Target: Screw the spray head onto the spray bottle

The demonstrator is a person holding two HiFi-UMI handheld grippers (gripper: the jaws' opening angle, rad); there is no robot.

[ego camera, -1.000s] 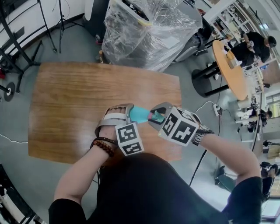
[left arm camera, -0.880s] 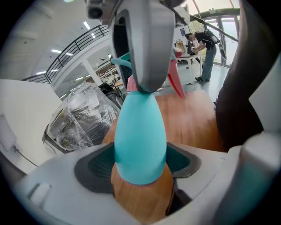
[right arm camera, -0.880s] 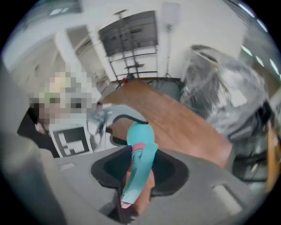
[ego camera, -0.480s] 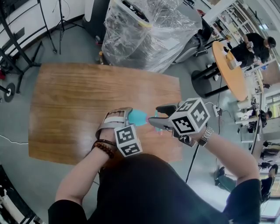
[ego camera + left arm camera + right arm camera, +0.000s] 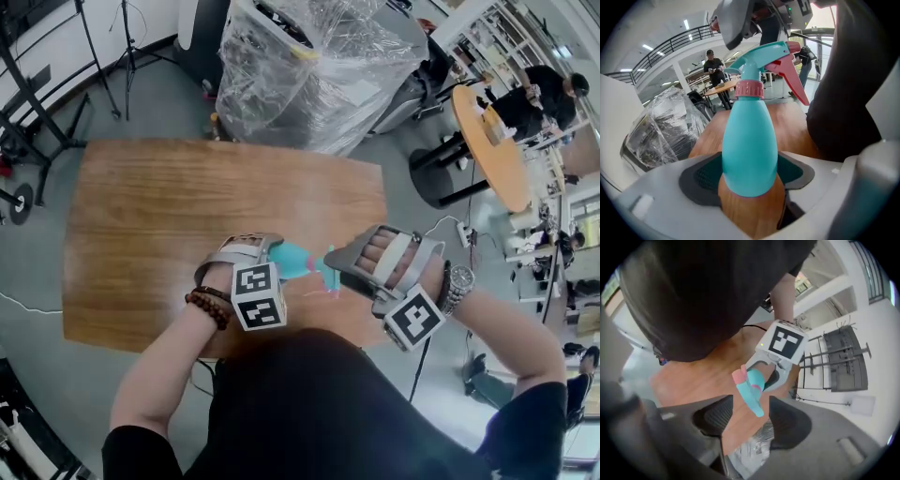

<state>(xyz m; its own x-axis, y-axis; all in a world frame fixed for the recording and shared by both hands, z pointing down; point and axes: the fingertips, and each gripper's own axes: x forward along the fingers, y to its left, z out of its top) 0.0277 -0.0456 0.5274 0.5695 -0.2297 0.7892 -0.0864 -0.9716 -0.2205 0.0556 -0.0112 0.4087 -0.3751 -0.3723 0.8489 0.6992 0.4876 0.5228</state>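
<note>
A teal spray bottle [image 5: 293, 259] is tilted over the wooden table [image 5: 169, 216], with my left gripper [image 5: 277, 257] shut on its body. In the left gripper view the bottle [image 5: 750, 140] sits between the pads, and its teal spray head [image 5: 761, 52] with the pink trigger [image 5: 793, 80] is on the pink collar [image 5: 749, 88]. My right gripper [image 5: 339, 266] is at the head. Its jaws have just been opening. In the right gripper view the spray head [image 5: 751, 394] lies between the spread pads [image 5: 787, 420] without touching them.
A plastic-wrapped bulky load [image 5: 309, 66] stands behind the table's far edge. Black stands [image 5: 37, 103] are at the left. A round orange table [image 5: 492, 141] with people beside it is at the right. The person's dark torso [image 5: 319, 403] overhangs the near edge.
The right gripper has let go of the spray head and rolled over, so its marker cube now faces the person. Its jaws stand wider. The left gripper keeps its hold on the bottle.
</note>
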